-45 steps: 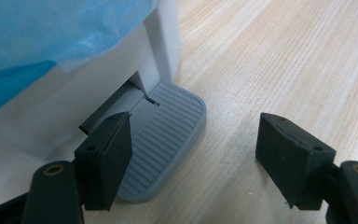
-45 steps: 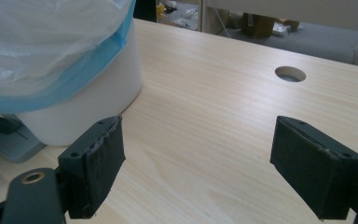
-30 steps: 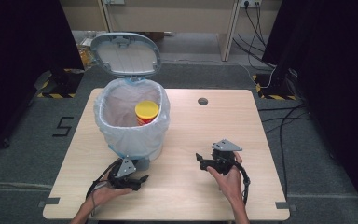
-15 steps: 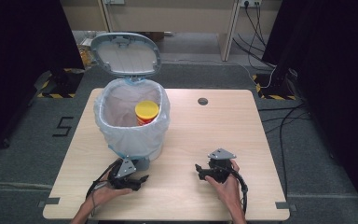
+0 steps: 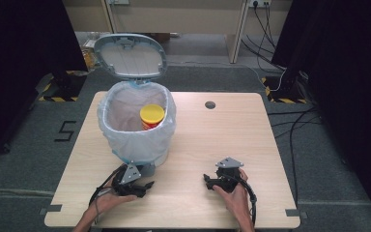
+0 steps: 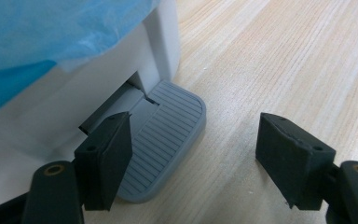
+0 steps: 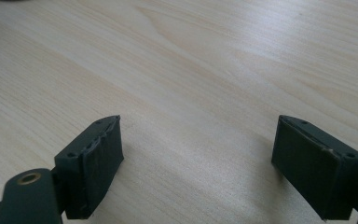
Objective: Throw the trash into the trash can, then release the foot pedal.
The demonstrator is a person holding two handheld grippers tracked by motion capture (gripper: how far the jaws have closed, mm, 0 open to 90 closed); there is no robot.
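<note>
Beside the bin's pedal [image 6: 168, 135], the left gripper [image 6: 196, 154] gapes wide, holding nothing (right gripper [image 7: 198, 163] likewise).

We see a grey ribbed pedal [image 6: 168, 135], a pale blue bag [image 5: 135, 137], a yellow-lidded can [image 5: 151, 115], a light wooden bench [image 5: 212, 140].

A light wooden table [image 5: 251, 140] stands on grey carpet [image 5: 29, 159]. Black curtains [image 5: 24, 43] hang at both sides of it, and cables [image 5: 294, 121] trail across the floor to its right.
</note>
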